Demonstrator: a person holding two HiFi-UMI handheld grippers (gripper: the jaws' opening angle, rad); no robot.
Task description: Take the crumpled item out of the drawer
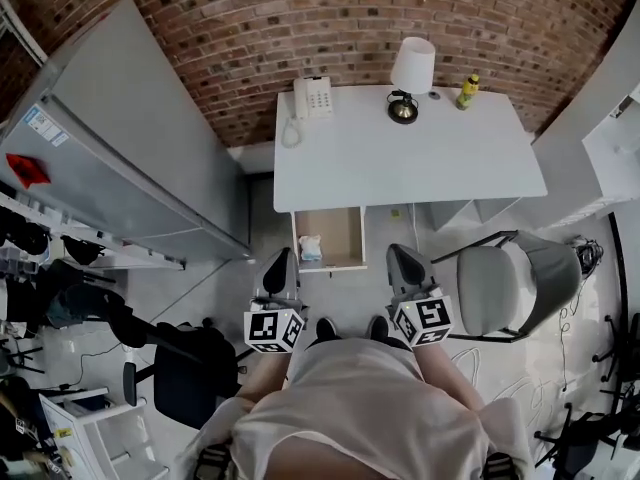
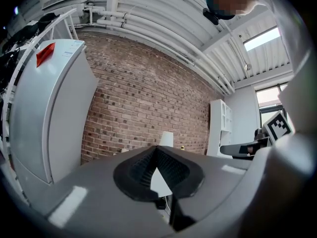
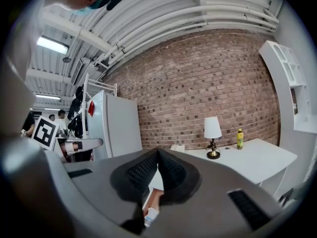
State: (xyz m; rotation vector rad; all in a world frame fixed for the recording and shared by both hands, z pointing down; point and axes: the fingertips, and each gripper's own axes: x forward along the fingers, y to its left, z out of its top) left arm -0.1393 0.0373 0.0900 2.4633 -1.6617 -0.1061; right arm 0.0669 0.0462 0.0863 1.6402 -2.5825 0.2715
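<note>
1. The crumpled item (image 1: 310,248), white with a pale blue tint, lies inside the open drawer (image 1: 342,233), in its left part and toward the front edge nearest the person. The right gripper view shows a small part of it low in the frame, below the jaws.
2. The drawer is pulled out from under the left end of the white desk (image 1: 400,158). Its wooden bottom is bare to the right of the item.
3. The left gripper (image 1: 281,258) is held just outside the drawer's front left corner. It is near the item and to its left, and does not touch it. In its own view the jaws are pressed together with nothing between them.
4. The right gripper (image 1: 398,253) is held beyond the drawer's right side, farther from the item than the left gripper. Its jaws are also closed together and empty.
5. On the desk top, along the brick wall (image 1: 300,18), stand a white telephone (image 1: 313,96), a table lamp (image 1: 411,68) and a yellow-green bottle (image 1: 466,91).
6. A grey chair (image 1: 495,288) stands to the right of the grippers.
7. A grey refrigerator (image 1: 120,138) stands to the left of the desk.
</note>
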